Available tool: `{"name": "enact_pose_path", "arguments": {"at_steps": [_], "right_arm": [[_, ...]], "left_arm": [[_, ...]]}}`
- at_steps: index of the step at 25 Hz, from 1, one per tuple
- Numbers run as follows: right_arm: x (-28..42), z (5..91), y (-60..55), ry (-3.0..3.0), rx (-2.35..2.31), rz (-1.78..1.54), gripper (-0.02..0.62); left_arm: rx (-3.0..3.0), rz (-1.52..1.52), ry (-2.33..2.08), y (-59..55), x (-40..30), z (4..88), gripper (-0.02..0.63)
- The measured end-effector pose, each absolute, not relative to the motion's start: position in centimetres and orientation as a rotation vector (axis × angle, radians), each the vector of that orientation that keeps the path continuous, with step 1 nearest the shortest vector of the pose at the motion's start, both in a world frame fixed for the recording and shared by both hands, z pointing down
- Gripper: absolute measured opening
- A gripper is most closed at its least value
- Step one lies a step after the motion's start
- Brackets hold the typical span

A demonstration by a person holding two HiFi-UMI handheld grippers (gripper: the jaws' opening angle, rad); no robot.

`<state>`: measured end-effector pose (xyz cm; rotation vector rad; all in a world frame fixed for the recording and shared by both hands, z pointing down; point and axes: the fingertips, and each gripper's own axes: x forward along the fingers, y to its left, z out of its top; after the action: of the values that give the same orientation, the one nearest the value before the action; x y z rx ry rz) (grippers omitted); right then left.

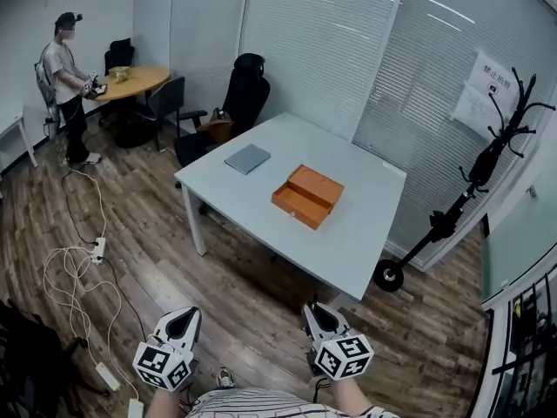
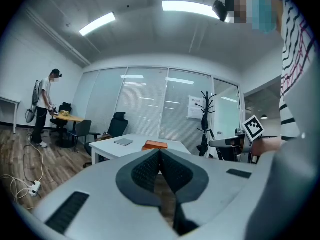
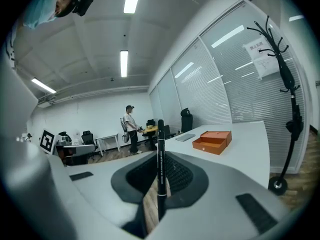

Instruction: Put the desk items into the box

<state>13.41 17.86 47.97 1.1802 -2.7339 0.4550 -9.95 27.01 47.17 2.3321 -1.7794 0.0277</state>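
An open orange box (image 1: 307, 196) lies near the middle of the white table (image 1: 365, 242), with a flat grey notebook (image 1: 247, 158) beyond it to the left. Both grippers are held low over the floor, well short of the table's near edge. My left gripper (image 1: 181, 320) is shut with nothing between its jaws (image 2: 160, 154). My right gripper (image 1: 315, 313) is shut on a black pen (image 3: 160, 174) that stands upright between its pads. The box (image 3: 213, 140) and the notebook (image 3: 185, 137) show far ahead in the right gripper view, and the box (image 2: 154, 145) in the left gripper view.
A black office chair (image 1: 244, 103) stands behind the table. A black coat rack (image 1: 487, 164) leans at the right by the blinds. White cables and a power strip (image 1: 74, 268) trail over the wood floor at left. A person (image 1: 68, 85) stands by a round table (image 1: 130, 81) far left.
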Motion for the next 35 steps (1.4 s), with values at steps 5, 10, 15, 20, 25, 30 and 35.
{"name": "enact_pose_path", "arguments": {"at_steps": [5, 10, 15, 20, 25, 30, 35], "right_arm": [[10.7, 47.6, 14.7, -2.700, 1.301, 0.462, 0.052], [10.2, 48.1, 12.8, -2.650, 1.401, 0.471, 0.052], [10.7, 49.0, 10.4, -2.602, 1.439, 0.471, 0.052], [11.0, 49.8, 6.1, -2.597, 1.436, 0.467, 0.052], [11.8, 49.9, 0.7, -2.606, 1.407, 0.457, 0.052], [13.0, 49.7, -4.8, -2.620, 1.384, 0.443, 0.052], [14.1, 50.3, -9.4, -2.632, 1.341, 0.447, 0.052]], "left_arm": [[2.402, 0.062, -1.675, 21.9, -13.1, 47.3, 0.023], [2.462, 0.091, -1.567, 18.4, -14.0, 48.1, 0.023], [2.471, 0.089, -1.509, 15.4, -13.5, 49.1, 0.023], [2.459, 0.092, -1.518, 11.6, -13.4, 50.0, 0.023], [2.450, 0.083, -1.548, 6.4, -12.5, 49.7, 0.023], [2.451, 0.066, -1.571, 1.0, -11.0, 49.4, 0.023], [2.428, 0.049, -1.606, -3.5, -9.7, 49.7, 0.023]]}}
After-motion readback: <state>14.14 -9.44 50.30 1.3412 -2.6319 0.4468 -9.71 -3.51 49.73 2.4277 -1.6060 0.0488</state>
